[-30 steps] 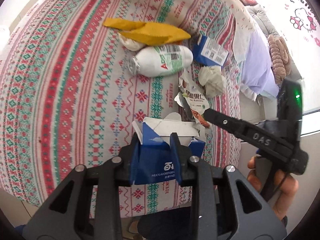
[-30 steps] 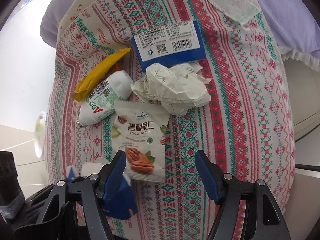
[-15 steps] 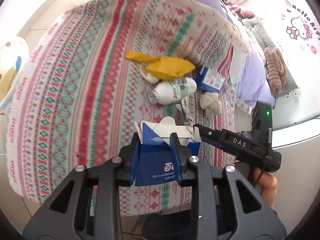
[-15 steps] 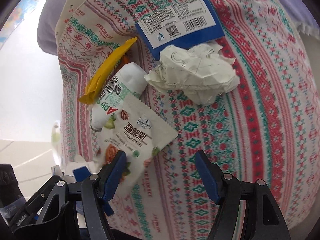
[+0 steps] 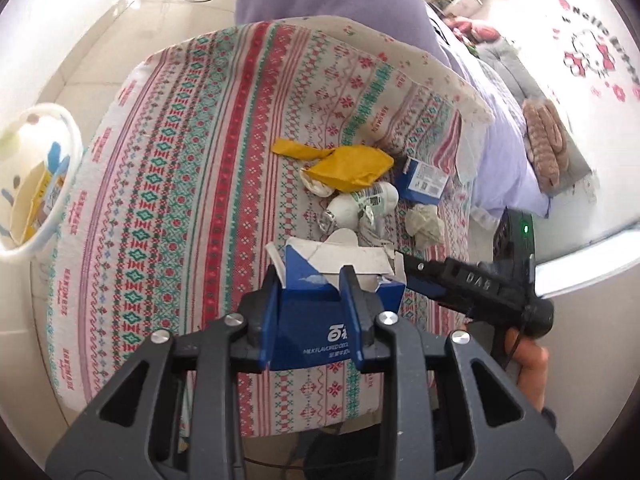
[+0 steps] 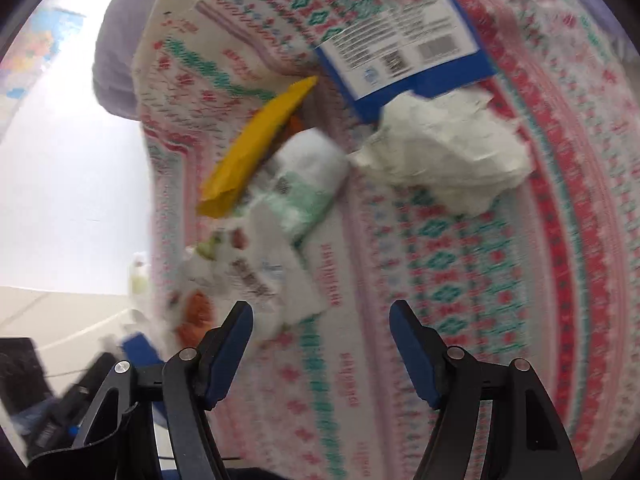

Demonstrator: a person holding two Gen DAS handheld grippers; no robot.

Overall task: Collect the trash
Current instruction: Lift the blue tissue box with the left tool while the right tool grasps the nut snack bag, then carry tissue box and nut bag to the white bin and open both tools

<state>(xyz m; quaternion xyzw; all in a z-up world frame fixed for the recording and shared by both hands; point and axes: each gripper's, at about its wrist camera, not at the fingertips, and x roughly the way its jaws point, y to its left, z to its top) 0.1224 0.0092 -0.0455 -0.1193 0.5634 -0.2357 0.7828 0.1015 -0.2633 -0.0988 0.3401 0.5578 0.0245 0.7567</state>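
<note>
My left gripper [image 5: 312,296] is shut on a torn blue milk carton [image 5: 320,320] and holds it above the patterned tablecloth [image 5: 180,200]. Behind it lie a yellow wrapper [image 5: 348,166], a white bottle [image 5: 360,204], a blue box [image 5: 424,180] and crumpled paper [image 5: 426,226]. My right gripper [image 6: 322,332] is open and empty; it also shows in the left wrist view [image 5: 460,280]. Ahead of it lie a pecan snack bag [image 6: 248,276], the white bottle [image 6: 308,184], the yellow wrapper [image 6: 256,148], crumpled paper [image 6: 448,164] and the blue box [image 6: 404,48].
A white cartoon-print bin [image 5: 36,176] with trash inside stands left of the table. A purple-covered bed [image 5: 492,128] lies beyond the table's far edge. The floor shows to the left and front.
My left gripper has drawn back and up with the carton, so the table looks farther and the bin has come into view. My right gripper has shifted; its view is now blurred.
</note>
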